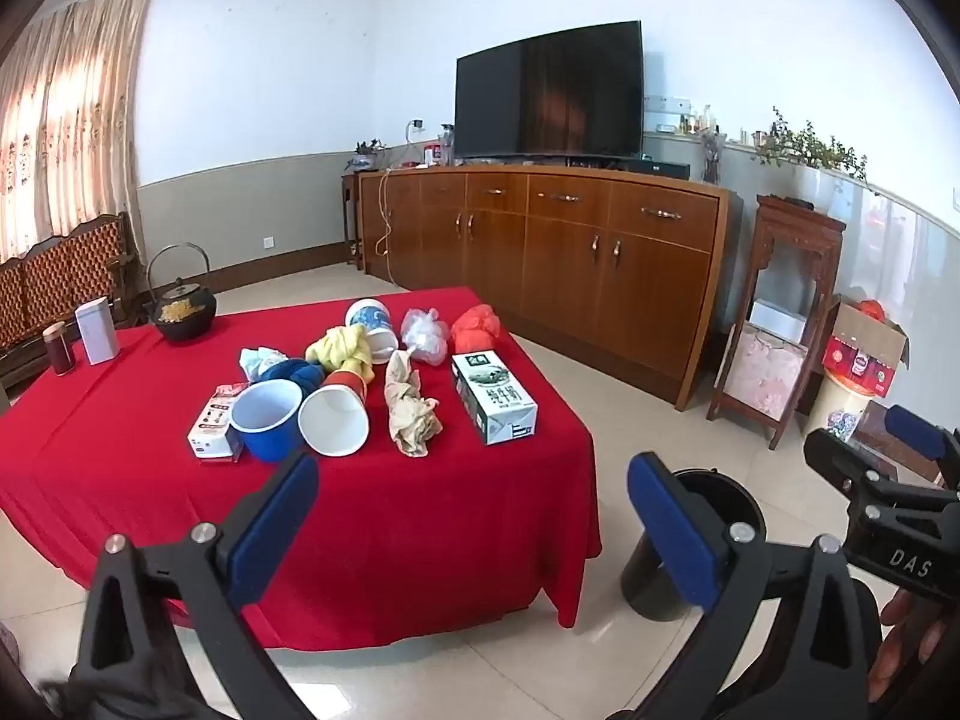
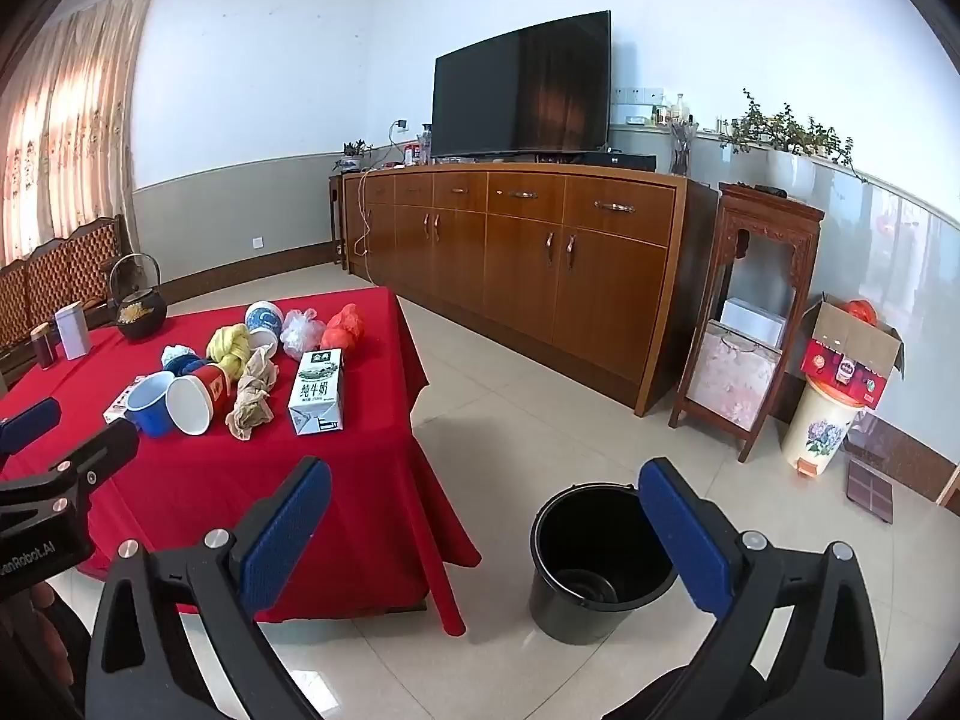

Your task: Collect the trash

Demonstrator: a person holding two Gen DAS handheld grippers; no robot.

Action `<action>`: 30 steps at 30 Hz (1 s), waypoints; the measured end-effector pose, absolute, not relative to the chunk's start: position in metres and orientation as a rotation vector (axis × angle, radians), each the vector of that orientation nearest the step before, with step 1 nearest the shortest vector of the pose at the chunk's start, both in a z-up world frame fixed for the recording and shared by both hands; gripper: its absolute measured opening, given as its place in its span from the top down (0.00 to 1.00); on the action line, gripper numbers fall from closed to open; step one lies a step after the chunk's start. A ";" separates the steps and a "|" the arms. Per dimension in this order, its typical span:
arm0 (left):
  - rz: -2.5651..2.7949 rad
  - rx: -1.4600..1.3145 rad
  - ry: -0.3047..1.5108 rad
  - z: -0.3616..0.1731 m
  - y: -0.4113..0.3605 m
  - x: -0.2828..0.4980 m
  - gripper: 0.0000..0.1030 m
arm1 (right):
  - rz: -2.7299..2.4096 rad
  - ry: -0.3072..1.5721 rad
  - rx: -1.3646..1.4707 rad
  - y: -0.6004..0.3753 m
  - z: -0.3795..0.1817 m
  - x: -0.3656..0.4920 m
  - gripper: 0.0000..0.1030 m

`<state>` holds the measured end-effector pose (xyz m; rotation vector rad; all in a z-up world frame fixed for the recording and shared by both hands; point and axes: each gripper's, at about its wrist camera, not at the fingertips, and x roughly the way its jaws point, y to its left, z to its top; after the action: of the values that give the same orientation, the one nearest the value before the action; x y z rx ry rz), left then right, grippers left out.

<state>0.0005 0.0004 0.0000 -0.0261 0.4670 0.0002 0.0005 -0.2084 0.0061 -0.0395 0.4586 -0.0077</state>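
A red-clothed table (image 1: 372,528) bears a heap of trash: a milk carton (image 1: 495,399) (image 2: 318,390), crumpled brown paper (image 1: 411,414), a white paper cup (image 1: 336,420) on its side, a blue cup (image 1: 267,420), a yellow wad (image 1: 345,348), a clear plastic bag (image 1: 426,333) and an orange bag (image 1: 477,327). On the floor right of the table stands a black bucket (image 2: 600,552) (image 1: 714,486). My left gripper (image 1: 474,522) (image 2: 66,432) hovers open before the table's near edge. Open too, my right gripper (image 2: 486,534) (image 1: 870,444) hangs between table and bucket. Neither holds anything.
At the table's far left stand a black teapot (image 1: 180,312), a white tin (image 1: 96,330) and a dark jar (image 1: 59,348). A long wooden cabinet (image 1: 570,252) with a TV lines the back wall. A carved stand (image 2: 750,312) and a flowered bin (image 2: 822,420) under a cardboard box stand to the right.
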 end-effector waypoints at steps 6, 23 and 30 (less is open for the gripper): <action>0.000 -0.033 0.460 -0.004 0.001 0.001 0.00 | -0.010 0.463 -0.047 -0.209 0.006 0.000 0.00; 0.003 -0.039 0.461 -0.004 0.002 -0.002 0.00 | -0.006 0.464 -0.039 -0.208 0.003 -0.001 0.00; 0.003 -0.038 0.461 -0.006 0.006 0.000 0.00 | -0.007 0.463 -0.038 -0.209 0.003 0.000 0.00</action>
<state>-0.0004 0.0060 -0.0058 -0.0385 0.4608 0.0027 -0.0004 -0.2088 0.0031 -0.0380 0.4628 -0.0073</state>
